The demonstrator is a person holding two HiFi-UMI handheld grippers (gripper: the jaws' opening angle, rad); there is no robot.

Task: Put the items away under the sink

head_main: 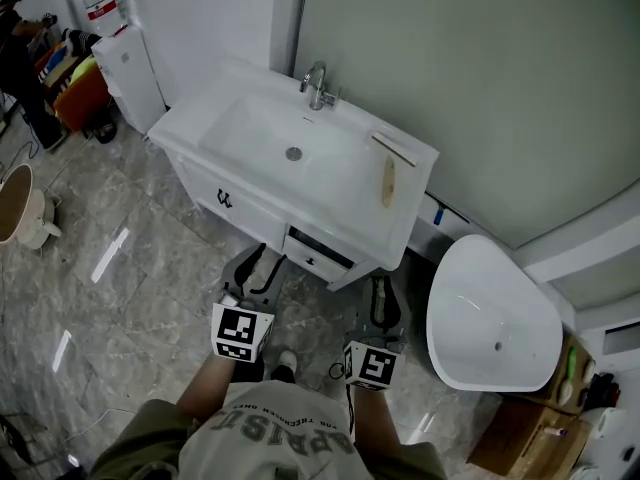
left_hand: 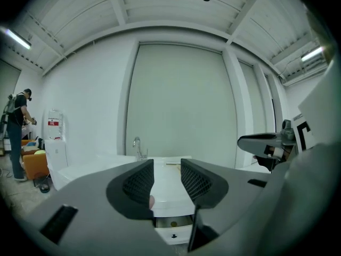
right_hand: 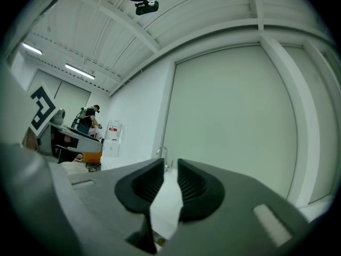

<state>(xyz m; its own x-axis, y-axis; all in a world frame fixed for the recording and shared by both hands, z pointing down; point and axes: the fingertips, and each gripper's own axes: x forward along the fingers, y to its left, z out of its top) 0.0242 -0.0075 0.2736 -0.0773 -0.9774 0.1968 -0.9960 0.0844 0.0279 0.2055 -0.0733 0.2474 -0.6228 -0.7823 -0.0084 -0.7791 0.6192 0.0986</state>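
A white sink cabinet (head_main: 250,133) with a chrome faucet (head_main: 317,86) stands against the wall. On its right rim lie a wooden piece (head_main: 388,180) and a thin stick (head_main: 393,149). Below the rim, a dark gap (head_main: 318,251) shows where the cabinet front stands ajar. My left gripper (head_main: 258,266) points at the cabinet front left of that gap; its jaws (left_hand: 167,177) stand apart with nothing between them. My right gripper (head_main: 383,286) hangs by the cabinet's right corner, its jaws (right_hand: 170,185) a little apart and empty.
A white oval tub (head_main: 490,318) sits on the floor at right, with a wooden box (head_main: 530,433) of small items behind it. A water dispenser (head_main: 125,63) and an orange seat (head_main: 80,93) stand at far left, where a person (left_hand: 16,135) works.
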